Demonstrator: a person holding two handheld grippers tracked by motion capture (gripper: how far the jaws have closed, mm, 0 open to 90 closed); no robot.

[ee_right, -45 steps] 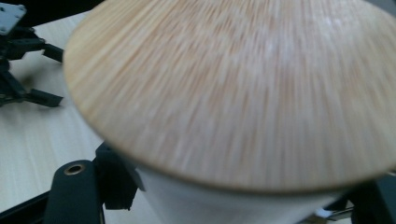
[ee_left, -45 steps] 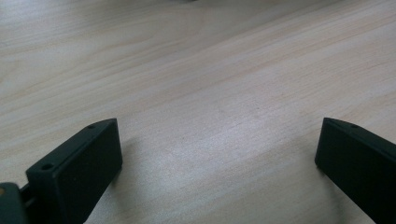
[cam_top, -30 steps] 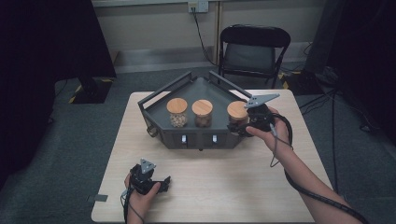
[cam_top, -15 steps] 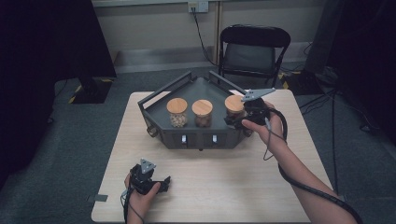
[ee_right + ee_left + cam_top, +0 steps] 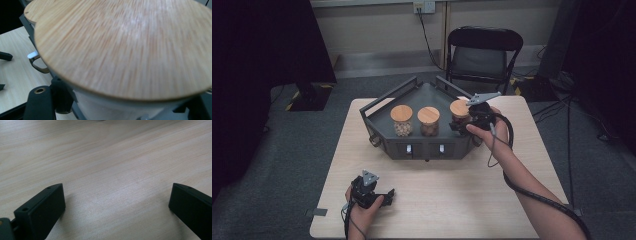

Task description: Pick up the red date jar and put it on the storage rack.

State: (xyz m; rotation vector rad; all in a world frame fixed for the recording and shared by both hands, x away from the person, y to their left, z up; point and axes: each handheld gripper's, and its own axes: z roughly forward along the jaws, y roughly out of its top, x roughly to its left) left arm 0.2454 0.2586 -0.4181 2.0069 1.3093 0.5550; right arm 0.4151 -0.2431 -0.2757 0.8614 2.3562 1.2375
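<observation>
At the right jar [image 5: 459,114], right gripper [image 5: 462,125] has closed in — grip unclear; left gripper [image 5: 112,202] gapes.

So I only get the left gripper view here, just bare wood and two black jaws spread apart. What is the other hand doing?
Observer: In the high view, the right gripper is up against the rightmost jar in the dark tray.
Operator: Has it grabbed that jar?
Observer: I cannot tell. The right gripper view looks close over the jar's wooden lid, with one black jaw low beside the glass.
Operator: Are there other jars?
Observer: Yes. The left jar and the middle jar, both with wooden lids, stand in the same tray.
</observation>
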